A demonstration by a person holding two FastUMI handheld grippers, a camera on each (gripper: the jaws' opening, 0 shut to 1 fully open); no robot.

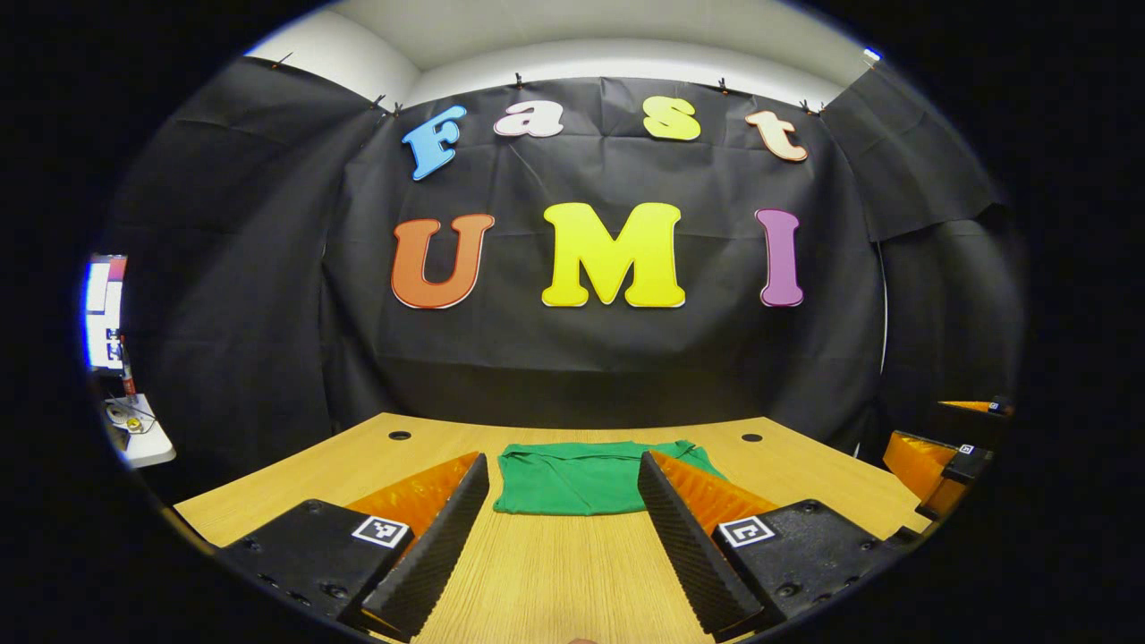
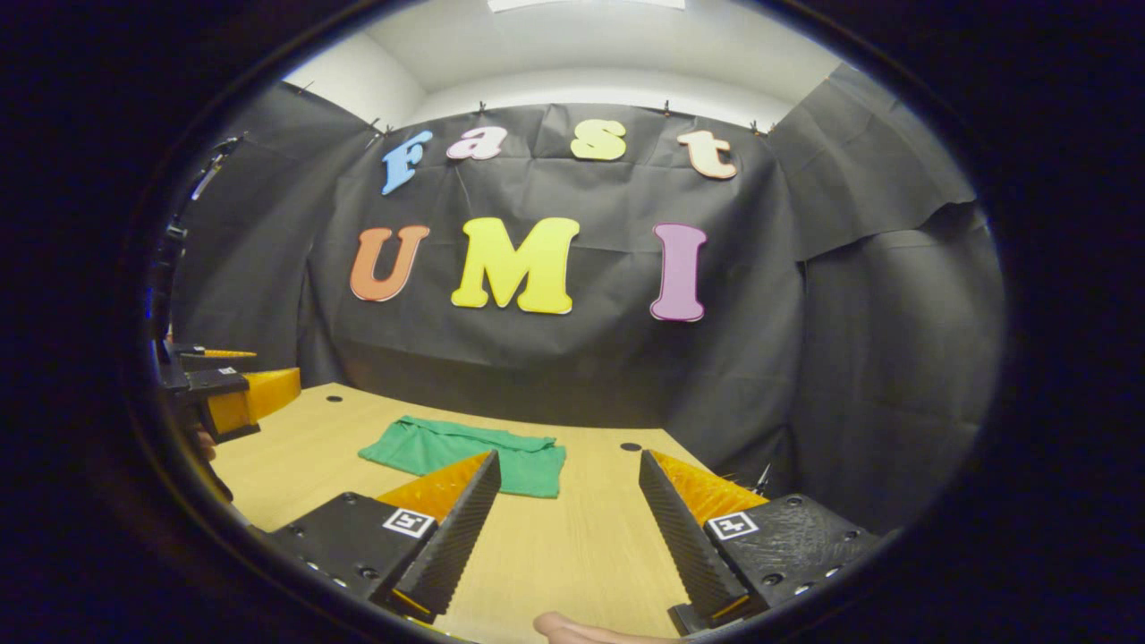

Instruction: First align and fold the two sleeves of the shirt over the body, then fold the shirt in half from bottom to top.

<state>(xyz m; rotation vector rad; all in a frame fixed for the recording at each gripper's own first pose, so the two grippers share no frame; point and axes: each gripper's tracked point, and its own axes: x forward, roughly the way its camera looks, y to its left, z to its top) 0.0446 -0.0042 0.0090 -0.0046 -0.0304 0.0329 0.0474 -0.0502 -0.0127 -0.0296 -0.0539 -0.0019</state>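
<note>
The green shirt lies folded into a compact bundle on the wooden tabletop, near its far edge. The left gripper is wide apart above the tabletop, holding nothing. The right gripper is also wide apart, with the shirt to its left.

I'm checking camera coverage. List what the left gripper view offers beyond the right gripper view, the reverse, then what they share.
Left gripper view: a lit screen and a small white stand at the left edge, and the right gripper off to the right.

Right gripper view: the left gripper off to the left, a ceiling light at the top, and a fingertip at the bottom edge.

Shared: the green shirt lying folded on the wooden table, the black cloth wall, and each camera's own fingers spread open, holding nothing.
</note>
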